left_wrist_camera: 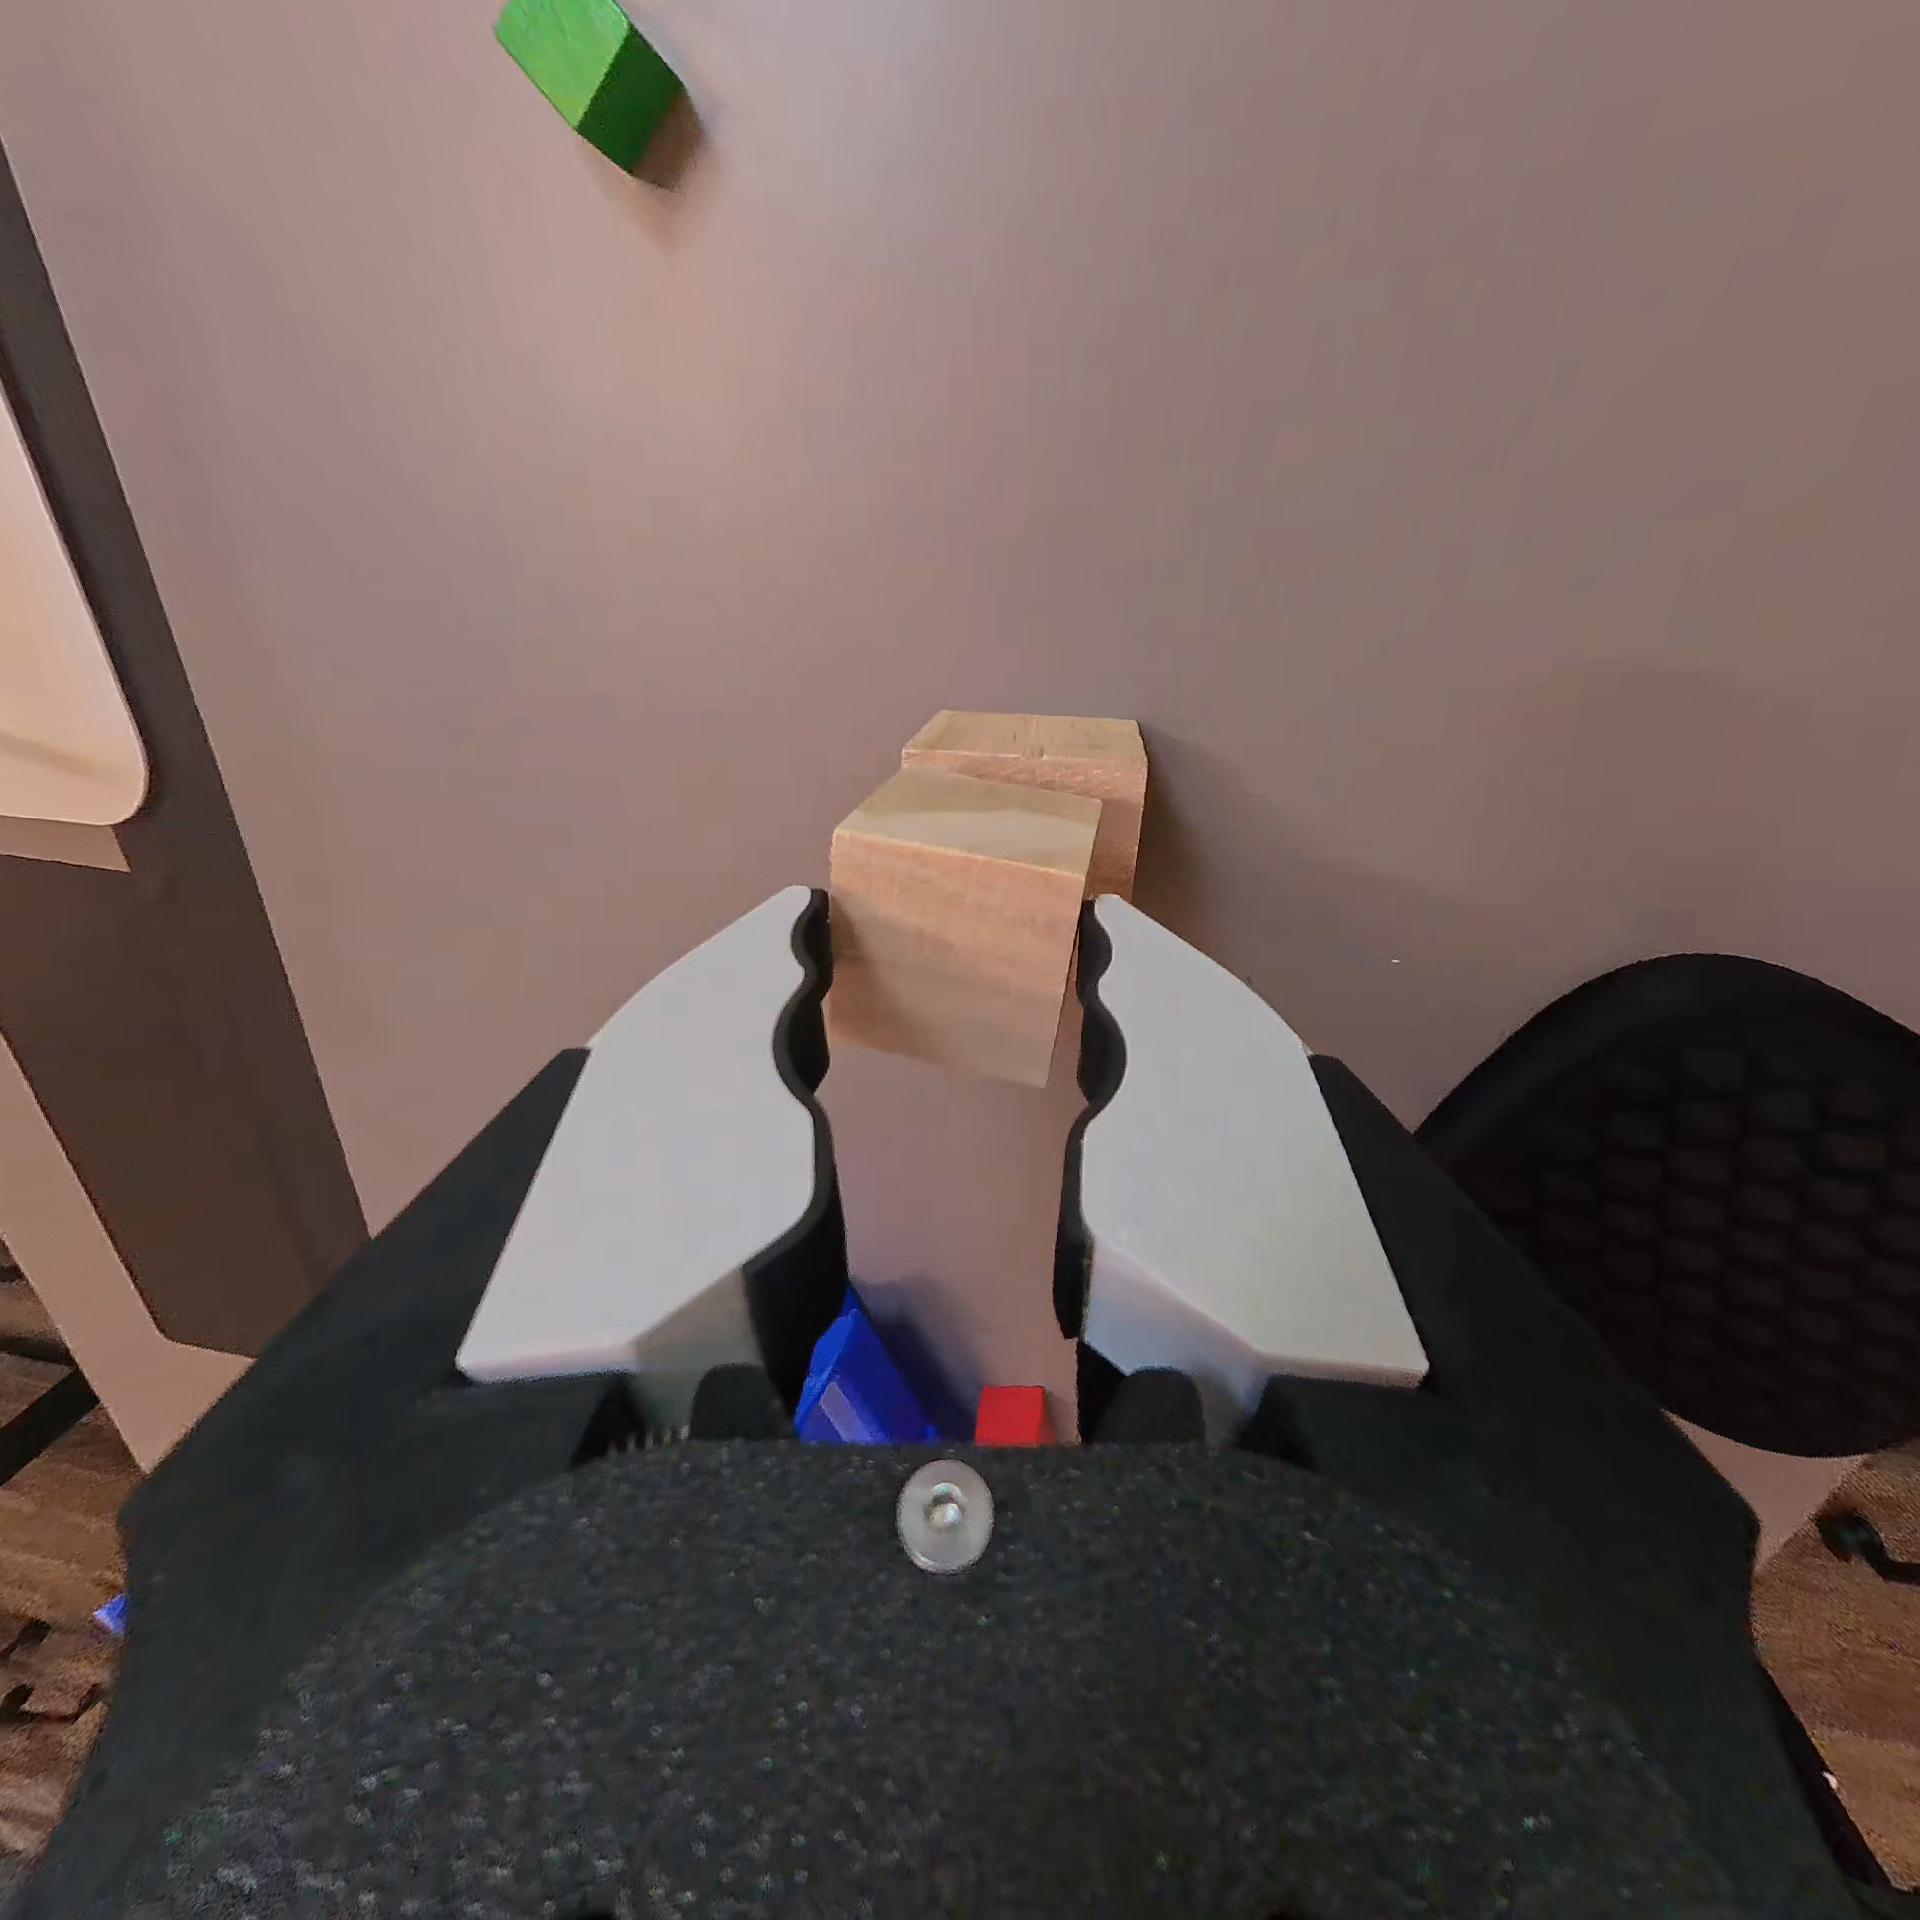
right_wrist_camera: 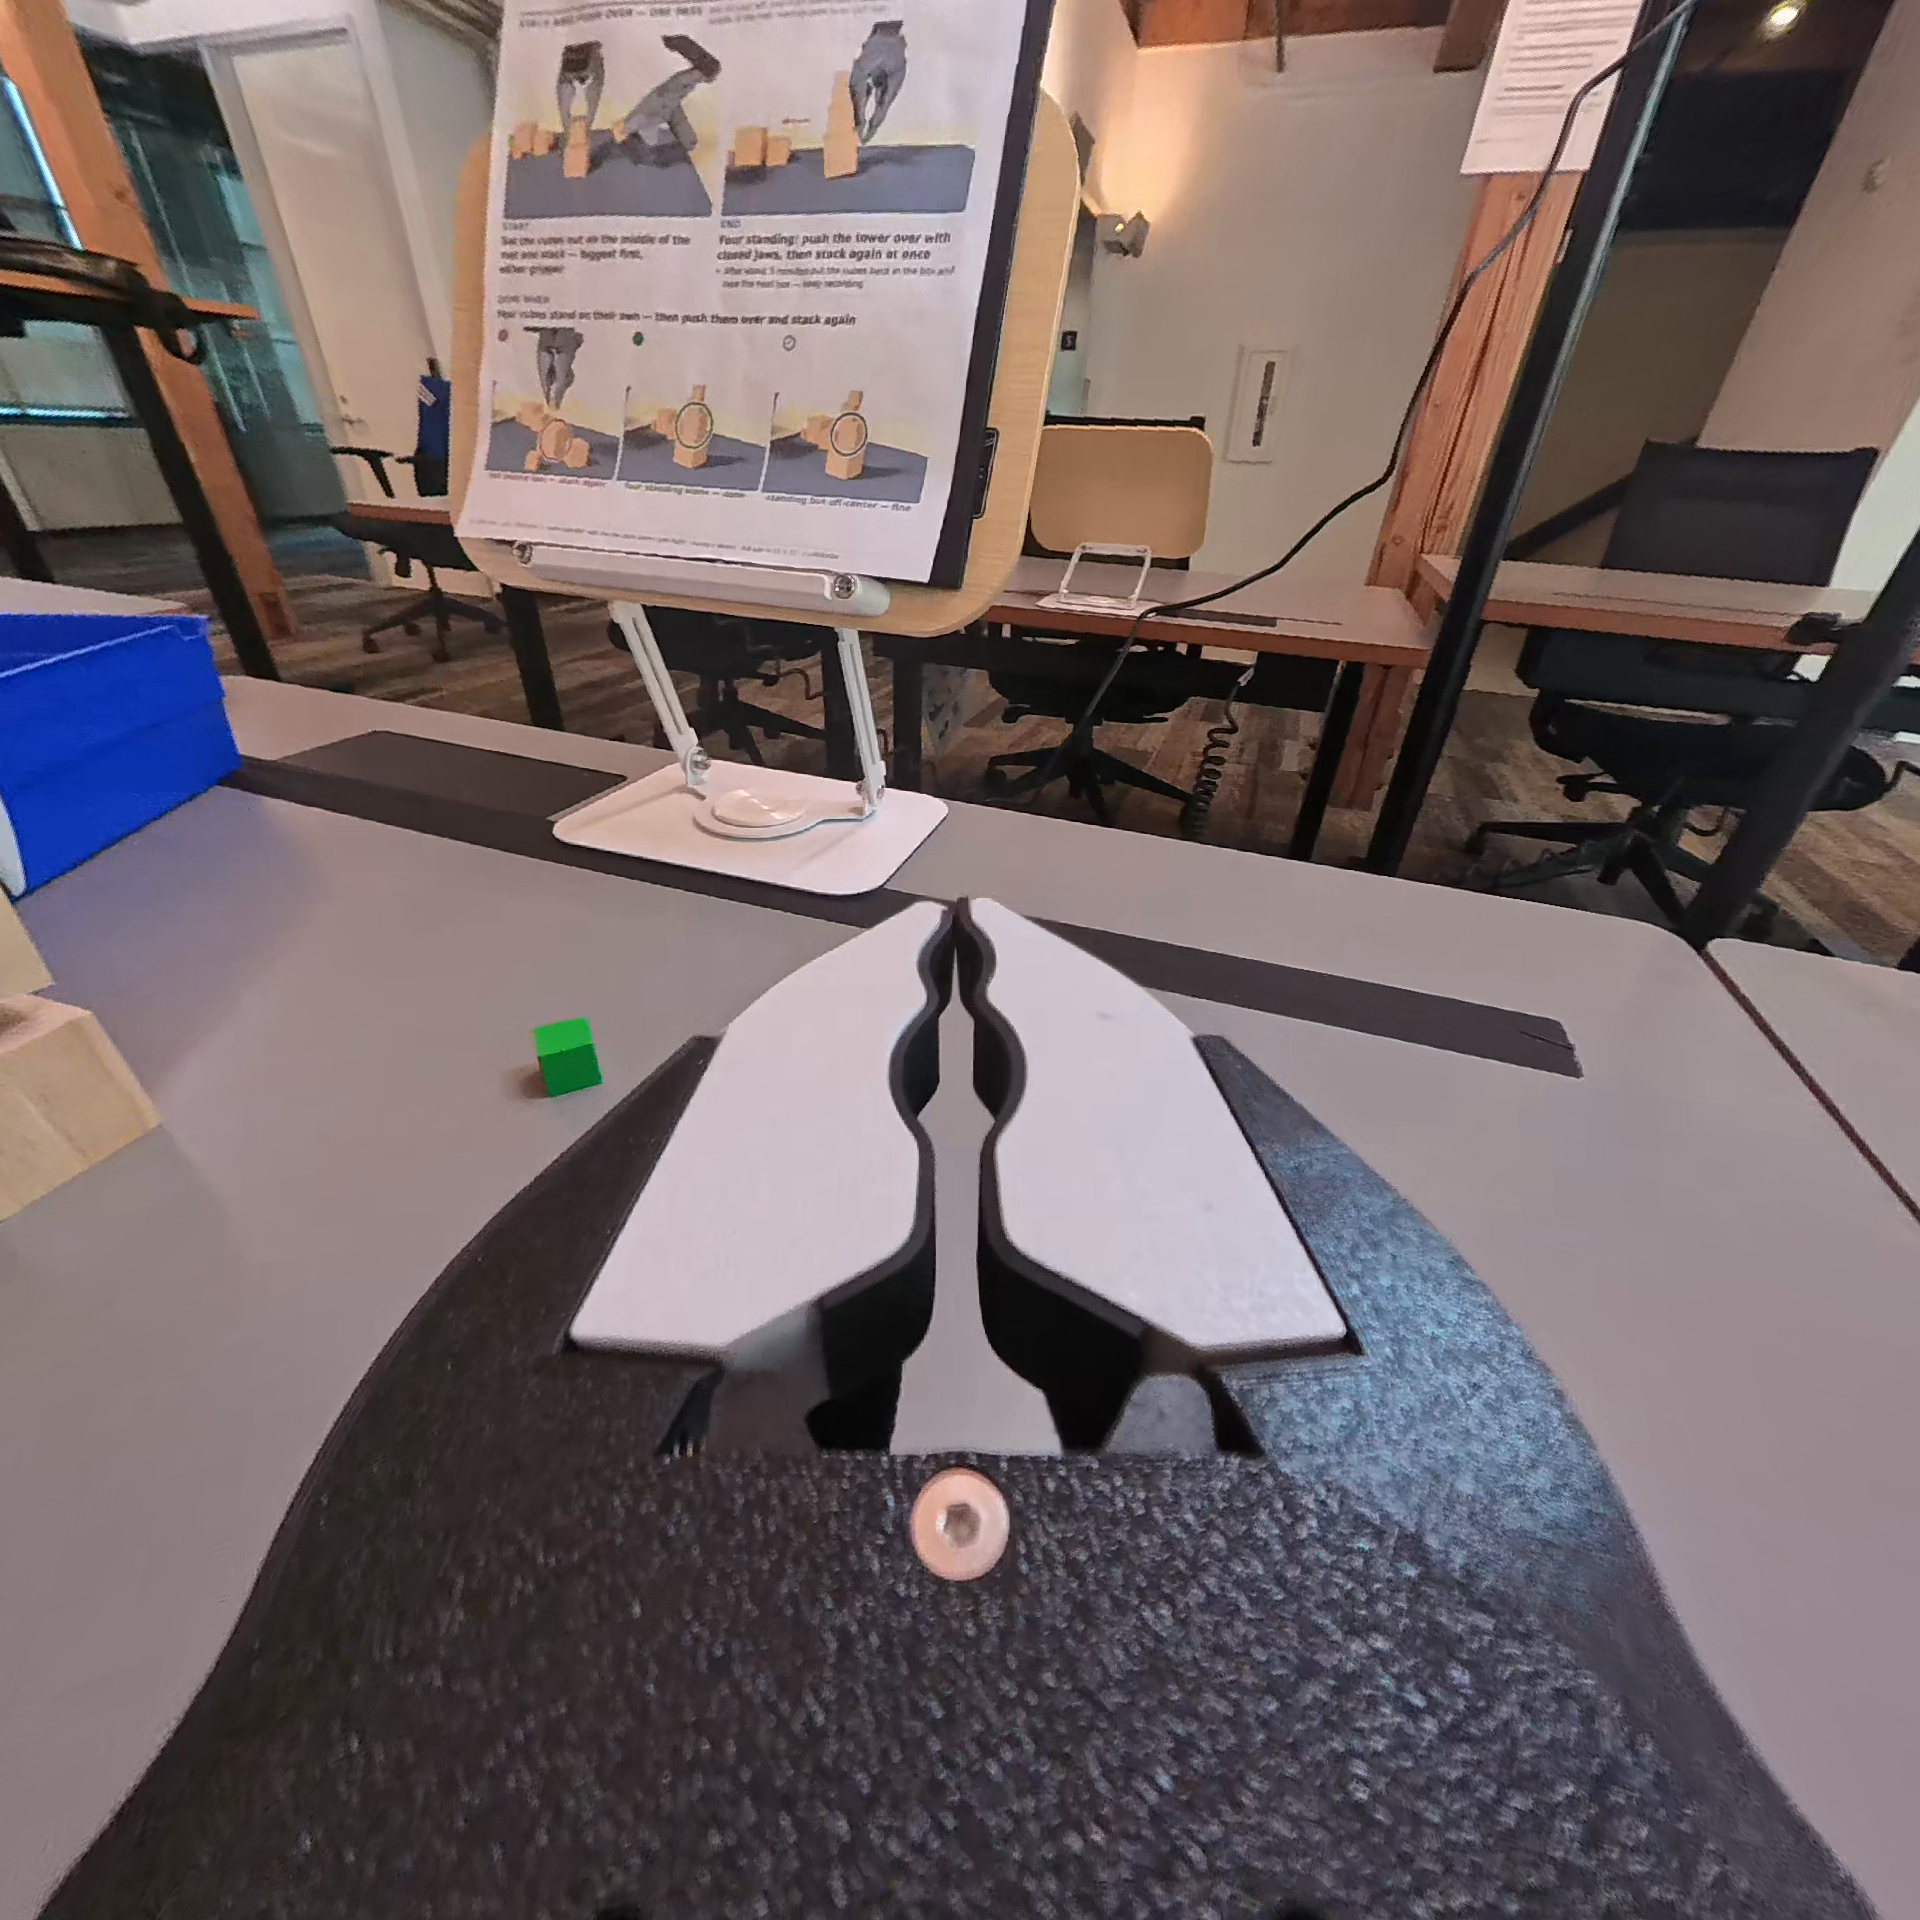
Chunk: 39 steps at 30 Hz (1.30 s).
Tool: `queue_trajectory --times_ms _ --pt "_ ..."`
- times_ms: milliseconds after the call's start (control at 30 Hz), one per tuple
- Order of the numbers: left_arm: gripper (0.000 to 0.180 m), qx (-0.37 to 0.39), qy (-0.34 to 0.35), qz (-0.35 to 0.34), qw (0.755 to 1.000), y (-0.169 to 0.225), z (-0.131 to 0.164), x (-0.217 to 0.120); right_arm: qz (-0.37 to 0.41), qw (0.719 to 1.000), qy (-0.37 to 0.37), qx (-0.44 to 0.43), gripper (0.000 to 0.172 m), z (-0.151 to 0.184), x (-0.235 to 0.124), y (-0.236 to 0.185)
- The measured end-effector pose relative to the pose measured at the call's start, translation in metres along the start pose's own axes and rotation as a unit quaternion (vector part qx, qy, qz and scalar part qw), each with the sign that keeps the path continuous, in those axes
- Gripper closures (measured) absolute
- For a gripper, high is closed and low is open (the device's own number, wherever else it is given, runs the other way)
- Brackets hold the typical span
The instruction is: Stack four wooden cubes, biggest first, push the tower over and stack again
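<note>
In the left wrist view my left gripper is shut on a plain wooden cube. Both dark pads press its sides, and it hangs a little above the grey table. A second wooden cube stands on the table just behind it. A small green cube lies farther off at the upper left. In the right wrist view my right gripper is shut, its pads meeting with nothing between them, low over the table. The green cube lies to the left of it.
A blue bin stands at the back left, with pale wooden blocks at the left edge. A white stand holding a printed sheet is at the table's far side. A black chair is beside the table. Blue and red pieces show below my left fingers. Across from one pair of fingers to the other is roughly 35 centimeters.
</note>
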State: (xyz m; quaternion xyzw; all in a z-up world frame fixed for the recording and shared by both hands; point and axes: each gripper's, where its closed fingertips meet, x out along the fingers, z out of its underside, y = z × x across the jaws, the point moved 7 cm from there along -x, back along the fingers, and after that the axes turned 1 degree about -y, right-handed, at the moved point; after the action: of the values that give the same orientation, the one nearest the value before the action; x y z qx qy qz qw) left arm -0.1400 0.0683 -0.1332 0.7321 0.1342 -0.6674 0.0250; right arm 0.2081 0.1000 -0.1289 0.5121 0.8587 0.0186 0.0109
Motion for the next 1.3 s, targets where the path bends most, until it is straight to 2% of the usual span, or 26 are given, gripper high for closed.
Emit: queue_trajectory --times_ms 267,900,1300 --pt "0.135 0.019 -0.013 -0.021 1.0 0.005 0.003 0.014 0.003 1.0 0.002 -0.005 0.172 0.001 0.0 0.0" --pt "0.135 0.026 -0.003 -0.027 0.999 0.006 0.003 0.014 -0.018 1.0 -0.019 -0.016 0.171 0.006 0.004 -0.009" --pt "0.135 -0.026 -0.015 -0.018 0.999 0.007 0.001 0.013 -0.027 0.999 -0.027 -0.019 0.171 0.007 0.006 -0.011"
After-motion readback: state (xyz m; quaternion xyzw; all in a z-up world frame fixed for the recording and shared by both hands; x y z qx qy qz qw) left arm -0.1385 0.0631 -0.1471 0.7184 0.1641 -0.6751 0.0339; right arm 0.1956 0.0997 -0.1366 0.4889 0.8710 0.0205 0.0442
